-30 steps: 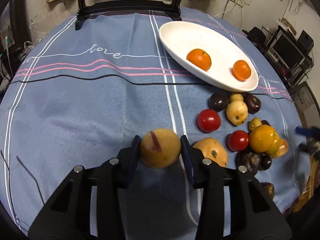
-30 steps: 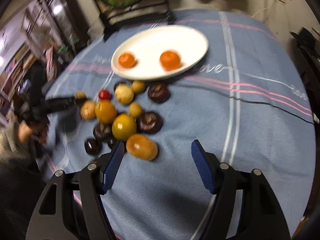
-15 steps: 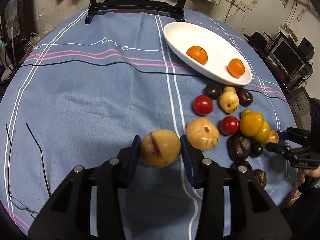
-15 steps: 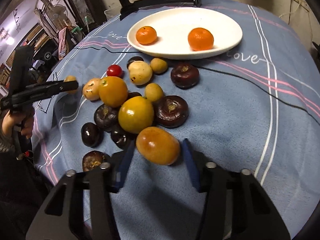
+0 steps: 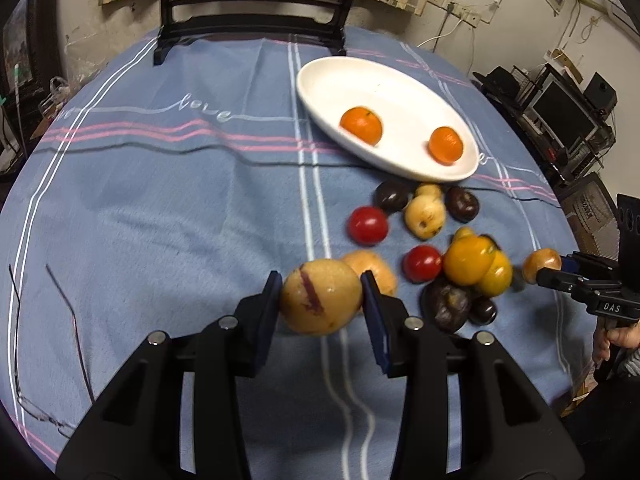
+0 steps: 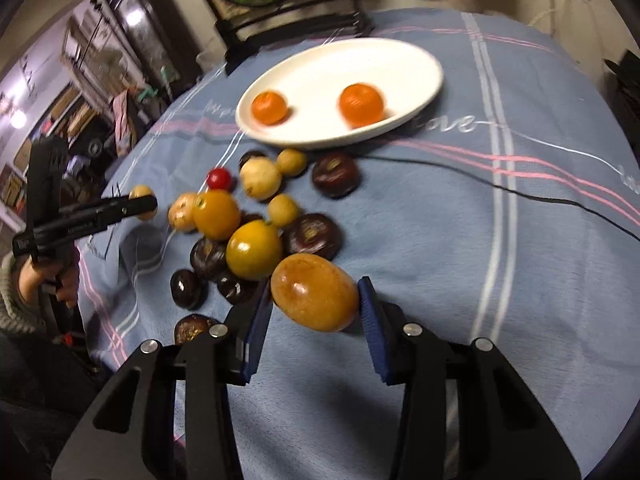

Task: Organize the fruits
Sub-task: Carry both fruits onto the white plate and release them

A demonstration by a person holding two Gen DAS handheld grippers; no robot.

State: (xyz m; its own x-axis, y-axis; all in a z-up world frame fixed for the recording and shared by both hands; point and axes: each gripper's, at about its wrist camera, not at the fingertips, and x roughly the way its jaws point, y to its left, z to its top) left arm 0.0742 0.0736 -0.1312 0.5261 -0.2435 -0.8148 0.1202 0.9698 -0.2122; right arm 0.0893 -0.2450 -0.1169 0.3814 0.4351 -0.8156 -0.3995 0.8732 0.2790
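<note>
The left gripper point(image 5: 321, 297) clamps a smooth yellow fruit point(image 5: 320, 297) with a purple streak, the right gripper point(image 6: 315, 298) squeezes a glossy amber oval fruit point(image 6: 315, 298); only the left view shows wire eyeglasses point(image 5: 44, 344).

Blue striped tablecloth point(image 5: 160, 220), white plate point(image 5: 332, 80), orange tangerines point(image 5: 361, 125)

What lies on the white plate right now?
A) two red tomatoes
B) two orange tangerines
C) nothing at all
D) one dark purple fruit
B: the white plate holds two orange tangerines side by side and apart; the red, yellow and dark fruits lie on the cloth beside it.
</note>
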